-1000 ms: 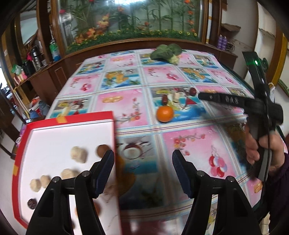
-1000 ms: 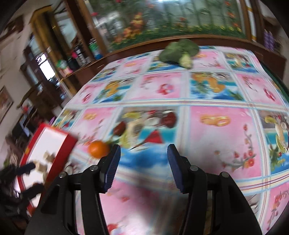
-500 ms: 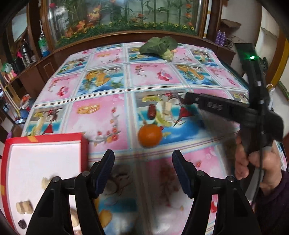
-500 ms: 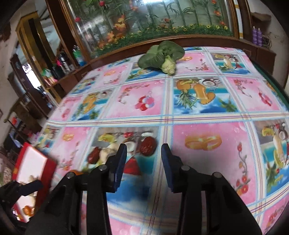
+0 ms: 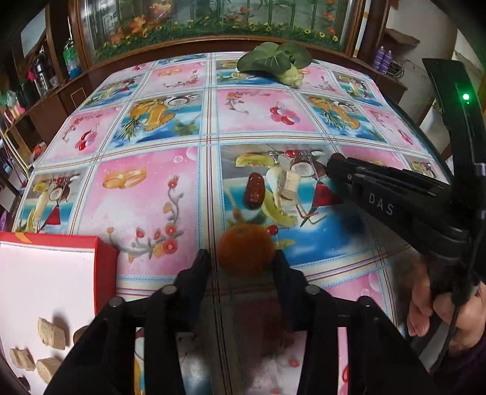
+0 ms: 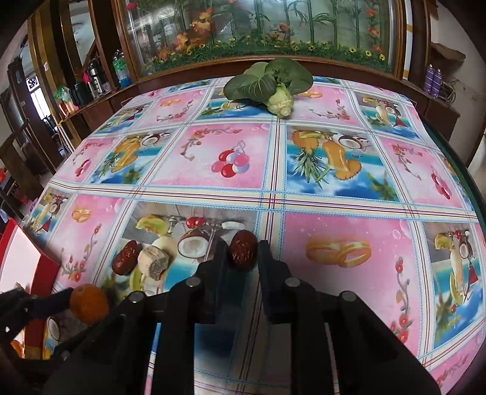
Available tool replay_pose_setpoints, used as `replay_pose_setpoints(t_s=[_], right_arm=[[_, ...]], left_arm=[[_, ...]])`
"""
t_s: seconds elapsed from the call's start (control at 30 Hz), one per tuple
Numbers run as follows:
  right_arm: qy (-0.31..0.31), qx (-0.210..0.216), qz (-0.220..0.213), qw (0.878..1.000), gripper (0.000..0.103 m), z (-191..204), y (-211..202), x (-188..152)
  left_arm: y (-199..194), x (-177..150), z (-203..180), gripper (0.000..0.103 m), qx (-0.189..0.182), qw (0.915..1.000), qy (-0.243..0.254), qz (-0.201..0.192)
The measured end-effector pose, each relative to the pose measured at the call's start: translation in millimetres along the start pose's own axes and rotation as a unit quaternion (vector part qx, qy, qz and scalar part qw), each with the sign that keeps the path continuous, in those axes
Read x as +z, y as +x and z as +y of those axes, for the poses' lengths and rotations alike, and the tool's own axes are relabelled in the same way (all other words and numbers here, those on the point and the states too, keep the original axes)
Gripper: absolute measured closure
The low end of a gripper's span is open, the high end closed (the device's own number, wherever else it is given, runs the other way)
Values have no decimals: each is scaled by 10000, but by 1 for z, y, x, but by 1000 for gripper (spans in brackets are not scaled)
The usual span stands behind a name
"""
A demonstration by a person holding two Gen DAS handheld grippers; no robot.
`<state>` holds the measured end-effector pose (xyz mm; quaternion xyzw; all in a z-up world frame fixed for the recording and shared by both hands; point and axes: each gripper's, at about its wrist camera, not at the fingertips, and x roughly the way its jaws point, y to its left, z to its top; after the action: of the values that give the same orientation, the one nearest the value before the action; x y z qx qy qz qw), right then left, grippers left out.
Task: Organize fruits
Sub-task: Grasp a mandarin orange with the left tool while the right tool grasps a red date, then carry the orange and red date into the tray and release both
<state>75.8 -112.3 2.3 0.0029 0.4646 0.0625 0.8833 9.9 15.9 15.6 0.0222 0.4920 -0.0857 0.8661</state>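
A small orange (image 5: 245, 250) sits on the fruit-print tablecloth (image 5: 145, 194) between the fingertips of my left gripper (image 5: 243, 262). Its jaws are closing and both pads touch the orange. In the right wrist view that orange (image 6: 89, 303) lies at the lower left. My right gripper (image 6: 243, 255) is closing on a red date (image 6: 242, 249), with both pads against it. A second red date (image 6: 125, 258) and a pale chunk (image 6: 153, 262) lie just to the left of it. The red tray (image 5: 104, 261) with a white inside holds several pale pieces (image 5: 51, 334).
A green leafy vegetable (image 6: 270, 83) lies at the table's far side. A person's hand (image 5: 431, 307) holds the right gripper's handle at the right. A wooden cabinet with a glass front (image 5: 212, 21) stands behind the table, whose edge curves down the right (image 6: 467, 182).
My left gripper moved from the tray across to the orange and narrowed its jaws around it. My right gripper advanced to the red date and closed its jaws onto it.
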Motion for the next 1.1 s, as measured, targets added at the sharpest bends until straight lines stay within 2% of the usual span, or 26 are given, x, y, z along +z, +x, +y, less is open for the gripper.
replay_pose_setpoints(t_s=[0.2,0.37,0.5,0.67,0.8,0.97,1.1], right_arm=[[142,165,92,9997,81,-5,-3,0],[305,335,-11,9990,81,-7,-14,0],[407,535,-157,9976,81,-8,-25,-1],[389,1102,-616,9912,81,2,-51,-3],[219,1714,-694,9825,81,30,-64,-11],[-355,2433,-603,9674,81,90,-80,-31],[-834,2876,-368,9534,81,142,-87,-52]], left_arm=[[1,2,-2,68,64,9999,-89,-107],[-9,1,-4,69,135,9994,-118,-280],[-44,-8,-1,69,136,9977,-92,-659],[-101,-30,29,69,277,9923,-245,-1181],[-135,-63,73,69,781,9866,-443,-1360],[-155,-103,131,69,1309,9796,-926,-1211],[-154,-126,154,69,1568,9767,-1066,-1003]])
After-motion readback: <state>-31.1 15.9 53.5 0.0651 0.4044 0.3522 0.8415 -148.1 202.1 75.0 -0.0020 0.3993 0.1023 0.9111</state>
